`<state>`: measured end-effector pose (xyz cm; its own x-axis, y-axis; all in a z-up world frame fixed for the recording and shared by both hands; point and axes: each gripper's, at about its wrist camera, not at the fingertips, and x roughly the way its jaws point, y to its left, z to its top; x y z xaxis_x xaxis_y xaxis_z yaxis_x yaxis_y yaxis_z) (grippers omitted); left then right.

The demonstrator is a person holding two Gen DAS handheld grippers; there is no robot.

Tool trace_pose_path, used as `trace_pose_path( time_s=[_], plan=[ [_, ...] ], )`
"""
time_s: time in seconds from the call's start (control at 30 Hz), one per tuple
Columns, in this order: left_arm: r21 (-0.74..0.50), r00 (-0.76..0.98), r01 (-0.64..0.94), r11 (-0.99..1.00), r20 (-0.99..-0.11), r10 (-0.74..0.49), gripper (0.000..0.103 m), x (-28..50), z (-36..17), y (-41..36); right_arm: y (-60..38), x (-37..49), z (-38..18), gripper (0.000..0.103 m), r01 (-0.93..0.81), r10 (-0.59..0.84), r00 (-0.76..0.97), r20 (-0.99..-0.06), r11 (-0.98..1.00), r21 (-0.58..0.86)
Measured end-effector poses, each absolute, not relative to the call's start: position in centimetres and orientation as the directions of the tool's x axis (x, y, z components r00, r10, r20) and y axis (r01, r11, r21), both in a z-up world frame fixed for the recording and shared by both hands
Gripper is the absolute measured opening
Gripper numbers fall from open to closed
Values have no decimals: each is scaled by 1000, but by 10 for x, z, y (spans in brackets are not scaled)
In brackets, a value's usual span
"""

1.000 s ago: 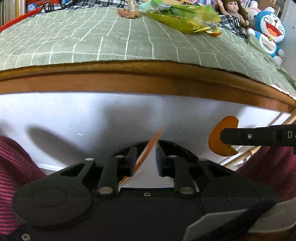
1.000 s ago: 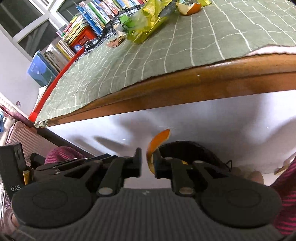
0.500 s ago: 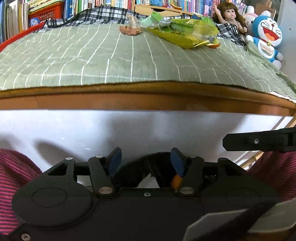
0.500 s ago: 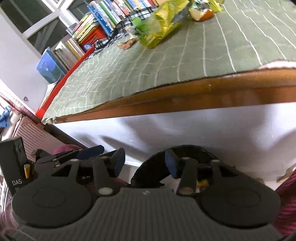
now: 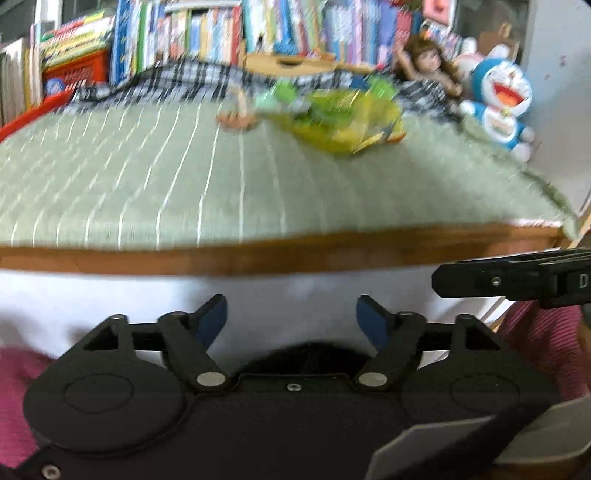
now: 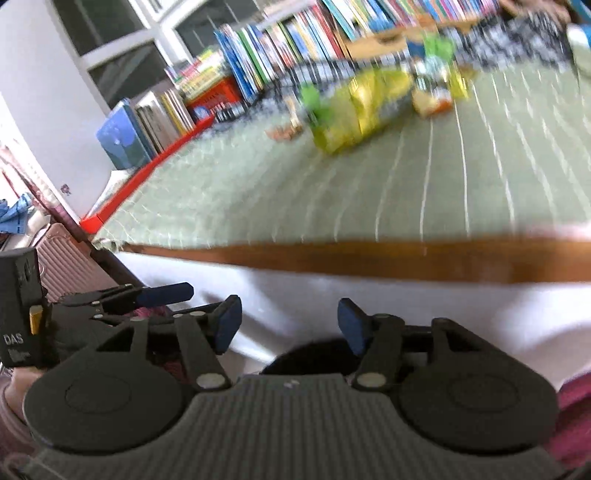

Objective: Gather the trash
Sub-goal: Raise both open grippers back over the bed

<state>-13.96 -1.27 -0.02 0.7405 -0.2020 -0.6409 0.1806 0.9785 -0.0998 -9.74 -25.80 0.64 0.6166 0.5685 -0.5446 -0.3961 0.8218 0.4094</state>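
A heap of trash lies far back on the green checked tablecloth [image 5: 147, 177]: yellow and green snack wrappers [image 5: 340, 118] [image 6: 354, 114], a small brown scrap [image 5: 236, 120] [image 6: 284, 131] and an orange peel piece [image 6: 432, 105]. Both views are blurred by motion. My left gripper [image 5: 291, 317] stands open and empty in front of the table's wooden edge [image 5: 295, 254]. My right gripper [image 6: 288, 323] is open and empty too, below that edge [image 6: 369, 258]. A dark round opening [image 5: 306, 356] [image 6: 314, 356] shows just under each gripper's fingers.
Rows of books [image 5: 258, 33] [image 6: 280, 48] line the back of the table, with a red crate [image 5: 75, 70]. A doll [image 5: 428, 66] and a blue cartoon plush [image 5: 498, 99] sit at the far right. The other gripper [image 5: 509, 278] [image 6: 110, 299] shows in each view.
A second ago each gripper was shut on an orange peel piece; both opened and the pieces are gone from the fingers. Both grippers have risen, showing more of the tabletop.
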Motion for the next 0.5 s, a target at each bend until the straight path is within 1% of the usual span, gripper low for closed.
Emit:
trace_pose_path(
  time_s=[0.1, 0.2, 0.3, 0.4, 0.47, 0.5],
  plan=[
    [-93, 777, 203, 975, -590, -218, 80, -138, 21, -15, -260, -97, 26, 76, -407, 542, 674, -502, 839, 360],
    [-81, 805, 220, 972, -547, -228, 82, -130, 38, -20, -263, -88, 39, 77, -391, 493, 720, -488, 870, 302],
    [-94, 814, 228, 969, -528, -243, 82, -117, 49, -25, -269, -77, 46, 77, -353, 447, 756, -478, 894, 277],
    [-135, 809, 228, 964, -524, -265, 82, -99, 54, -26, -277, -64, 50, 77, -306, 394, 789, -471, 917, 254],
    [-169, 809, 215, 962, -521, -272, 79, -85, 57, -25, -284, -56, 50, 77, -278, 363, 804, -472, 930, 241],
    [-178, 811, 206, 962, -520, -270, 76, -79, 57, -23, -286, -52, 49, 77, -269, 353, 808, -472, 934, 236]
  ],
)
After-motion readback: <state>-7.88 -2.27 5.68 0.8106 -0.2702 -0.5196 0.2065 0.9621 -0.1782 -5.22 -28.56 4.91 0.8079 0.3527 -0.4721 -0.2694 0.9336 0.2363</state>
